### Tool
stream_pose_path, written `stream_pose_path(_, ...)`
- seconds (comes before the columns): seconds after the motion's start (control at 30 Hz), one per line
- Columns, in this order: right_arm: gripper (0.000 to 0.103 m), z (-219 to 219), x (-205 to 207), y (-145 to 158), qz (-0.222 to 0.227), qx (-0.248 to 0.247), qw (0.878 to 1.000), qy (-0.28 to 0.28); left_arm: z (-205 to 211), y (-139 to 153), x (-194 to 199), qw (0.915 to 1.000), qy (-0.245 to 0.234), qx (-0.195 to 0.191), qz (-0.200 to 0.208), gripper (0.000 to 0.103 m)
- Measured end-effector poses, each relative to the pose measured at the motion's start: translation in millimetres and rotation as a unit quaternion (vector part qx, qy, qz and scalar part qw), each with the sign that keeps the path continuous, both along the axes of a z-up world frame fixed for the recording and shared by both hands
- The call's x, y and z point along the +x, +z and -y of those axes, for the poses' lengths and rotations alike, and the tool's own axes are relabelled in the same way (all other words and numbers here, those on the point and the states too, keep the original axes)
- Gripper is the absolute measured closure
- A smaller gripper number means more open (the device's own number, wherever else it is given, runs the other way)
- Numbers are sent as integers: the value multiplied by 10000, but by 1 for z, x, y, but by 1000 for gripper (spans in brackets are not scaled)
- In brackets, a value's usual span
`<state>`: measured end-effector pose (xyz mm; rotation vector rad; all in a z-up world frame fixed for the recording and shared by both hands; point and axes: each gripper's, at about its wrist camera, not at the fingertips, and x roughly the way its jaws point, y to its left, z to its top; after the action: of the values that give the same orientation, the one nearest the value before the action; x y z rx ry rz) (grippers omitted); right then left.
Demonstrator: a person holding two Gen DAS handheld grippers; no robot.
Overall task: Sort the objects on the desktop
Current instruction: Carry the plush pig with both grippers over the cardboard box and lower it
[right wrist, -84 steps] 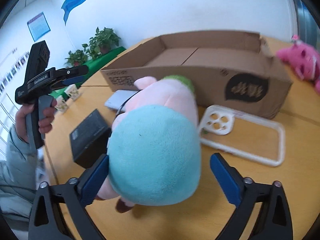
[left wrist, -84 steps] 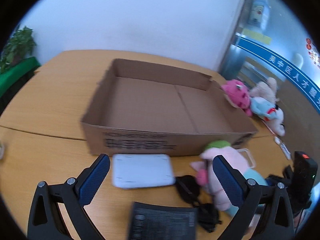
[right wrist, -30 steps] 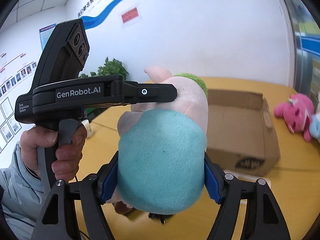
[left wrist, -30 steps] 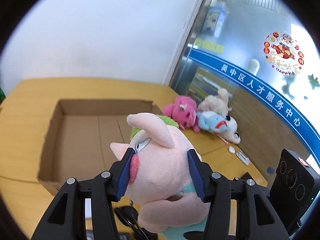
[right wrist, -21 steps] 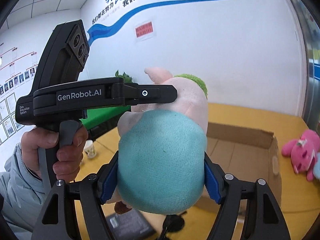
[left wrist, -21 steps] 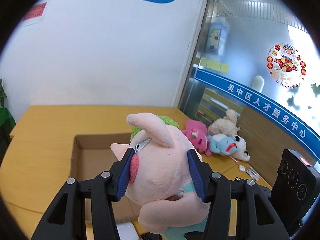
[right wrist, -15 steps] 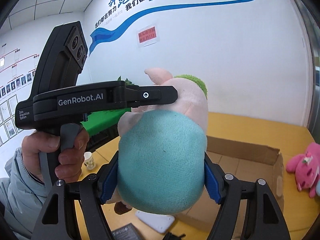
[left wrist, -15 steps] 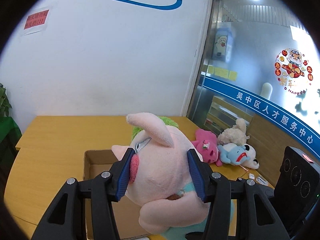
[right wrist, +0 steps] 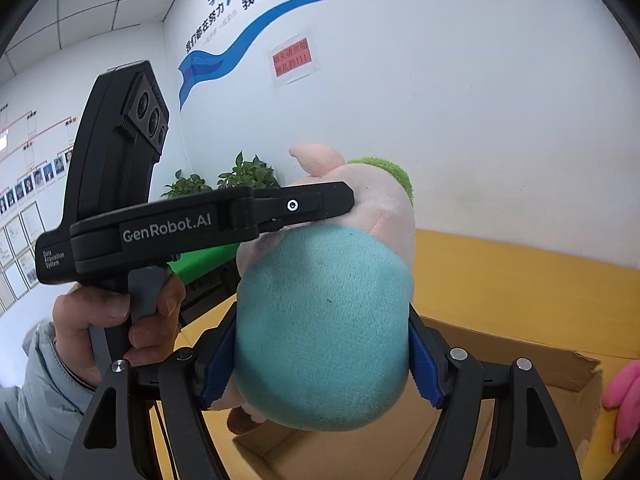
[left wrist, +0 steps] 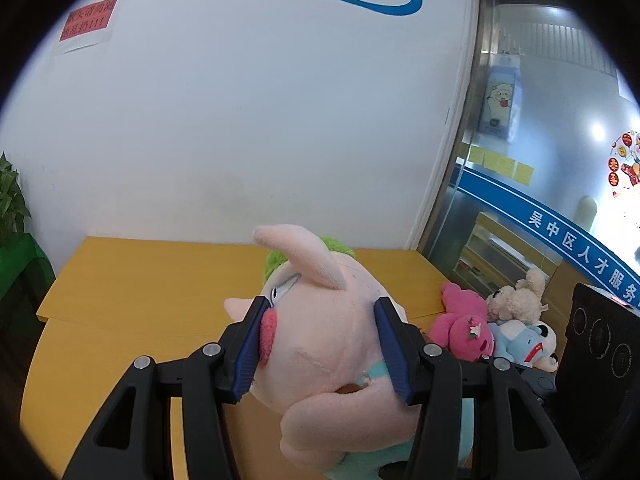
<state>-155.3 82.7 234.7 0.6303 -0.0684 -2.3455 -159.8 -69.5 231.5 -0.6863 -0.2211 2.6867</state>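
Compared with half a second ago, both views sit higher: the cardboard box (right wrist: 500, 376) has dropped out of the left wrist view and lies lower in the right wrist view, where more wall shows above it. The grip on the toy has not changed.

The plush pig (left wrist: 324, 336) hangs in the air above the yellow table (left wrist: 132, 280), carried by both tools at once. The left gripper (left wrist: 320, 344) is clamped on its pink head, one blue pad (left wrist: 250, 354) pressed into the red cheek and the other against the far side of the head. The right gripper (right wrist: 320, 352) is clamped on the teal body (right wrist: 324, 320), the plush bulging out between its pads. The open box lies below and beyond the pig, to the right.

In the right wrist view the person's left hand (right wrist: 116, 320) grips the handle of the left tool at the left, held level, its finger lying across the pig's head.

Far right on the table, a pink plush (left wrist: 464, 328), a beige plush (left wrist: 516, 300) and a blue-and-white plush (left wrist: 528, 340) lie huddled together.
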Motion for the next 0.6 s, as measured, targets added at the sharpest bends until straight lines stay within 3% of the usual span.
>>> stream_pose_path(0.13, 30, 10, -47, -24, 327, -35, 9994, -72, 9, -32, -39, 9993, -55, 51, 375, 51)
stream_pose_path(0.3, 30, 19, -99, -83, 1079, -128, 9938, -217, 13, -100, -83, 9946, -95, 16, 1038, 51)
stream_pose_path(0.37, 30, 22, -119, -112, 1434, -140, 9891, -309, 13, -125, -102, 9908, -117, 64, 1345, 51)
stream_pose_path(0.47, 30, 26, -143, -155, 2029, -247, 9778, -451, 6, -160, -118, 9846, -162, -179, 1732, 51)
stream_pose_path(0.6, 30, 28, -156, -202, 2645, -371, 9618, -600, -4, -181, -125, 9797, -333, -397, 1937, 51)
